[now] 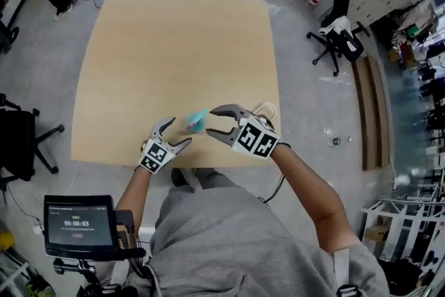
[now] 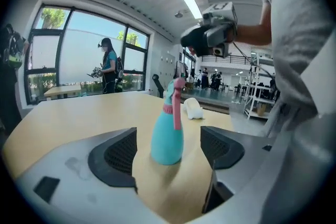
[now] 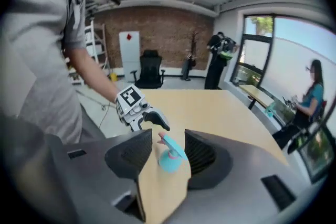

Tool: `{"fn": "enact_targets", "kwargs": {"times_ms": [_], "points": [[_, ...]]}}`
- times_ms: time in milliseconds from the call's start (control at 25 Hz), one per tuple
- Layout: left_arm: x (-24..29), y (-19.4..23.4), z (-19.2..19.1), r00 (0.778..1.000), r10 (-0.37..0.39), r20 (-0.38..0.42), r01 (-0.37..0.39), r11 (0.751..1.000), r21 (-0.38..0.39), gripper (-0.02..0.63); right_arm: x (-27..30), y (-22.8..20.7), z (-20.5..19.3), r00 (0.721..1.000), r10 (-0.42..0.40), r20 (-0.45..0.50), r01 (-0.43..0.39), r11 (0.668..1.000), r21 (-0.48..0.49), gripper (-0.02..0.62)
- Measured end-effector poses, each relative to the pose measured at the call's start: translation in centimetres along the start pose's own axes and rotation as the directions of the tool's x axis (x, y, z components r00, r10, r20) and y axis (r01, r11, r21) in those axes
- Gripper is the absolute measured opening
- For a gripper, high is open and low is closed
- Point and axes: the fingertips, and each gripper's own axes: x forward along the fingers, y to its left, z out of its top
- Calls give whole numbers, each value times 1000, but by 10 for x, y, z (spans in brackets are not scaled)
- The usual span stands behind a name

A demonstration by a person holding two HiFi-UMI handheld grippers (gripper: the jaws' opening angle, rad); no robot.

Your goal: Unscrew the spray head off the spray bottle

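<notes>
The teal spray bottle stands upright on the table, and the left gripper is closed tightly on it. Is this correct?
No. The left gripper is open: the left gripper view shows its jaws clear of the spray bottle, which does stand upright on the table.

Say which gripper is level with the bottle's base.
Left gripper: open jaws flank the base of the spray bottle. Right gripper hovers above its spray head.

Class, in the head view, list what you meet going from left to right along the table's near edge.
left gripper → spray bottle → right gripper
</notes>
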Motion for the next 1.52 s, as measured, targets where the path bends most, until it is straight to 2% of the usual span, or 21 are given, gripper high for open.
{"fn": "enact_targets", "kwargs": {"times_ms": [40, 120, 200, 280, 360, 440, 680, 760, 840, 920, 1080, 1200, 1280, 1360, 1440, 1520], "points": [[8, -5, -4, 1000, 7, -5, -7, 1000, 26, 361, 8, 4, -4, 998, 27, -63, -33, 995, -94, 176], [22, -15, -7, 1000, 7, -10, -6, 997, 77, 390, 24, 11, -10, 980, 65, -189, -116, 955, -272, 176], [41, -19, -10, 1000, -8, -28, 11, 992, 126, 413, 42, 13, -23, 947, 89, -308, -218, 884, -413, 176], [73, -9, -17, 999, -30, -35, 35, 987, 155, 423, 67, -1, -50, 908, 106, -406, -316, 808, -496, 176], [107, 7, -25, 998, -54, -30, 59, 985, 164, 423, 95, -22, -78, 876, 122, -466, -388, 752, -533, 176], [122, 11, -29, 997, -75, -33, 80, 981, 179, 423, 110, -27, -88, 859, 140, -493, -432, 714, -550, 176], [120, -10, -37, 989, -129, -66, 141, 963, 229, 400, 113, 1, -95, 797, 203, -569, -559, 604, -568, 168], [118, -14, -34, 991, -128, -50, 136, 966, 222, 397, 110, 6, -97, 783, 214, -583, -581, 585, -566, 133], [116, -16, -32, 993, -116, -34, 121, 970, 211, 396, 109, 10, -96, 781, 214, -587, -574, 615, -540, 132], [114, -17, -32, 996, -92, -20, 94, 976, 195, 391, 109, 11, -95, 786, 198, -585, -539, 683, -493, 130], [116, -17, -28, 999, -34, 1, 33, 987, 158, 383, 106, 6, -94, 811, 168, -560, -413, 844, -344, 130], [120, -18, -24, 1000, -17, 6, 16, 989, 149, 383, 103, 1, -96, 818, 153, -554, -324, 919, -225, 130], [121, -19, -23, 1000, -11, 8, 10, 989, 148, 383, 103, -1, -97, 817, 145, -558, -278, 947, -162, 130], [122, -18, -23, 1000, -11, 11, 10, 989, 145, 383, 103, -2, -97, 816, 146, -559, -258, 958, -127, 130], [122, -20, -24, 999, -36, 13, 34, 989, 141, 383, 103, 0, -97, 818, 156, -554, -285, 946, -155, 129], [121, -22, -26, 996, -88, 8, 86, 986, 141, 383, 102, 3, -98, 816, 186, -547, -359, 905, -228, 129]]}}
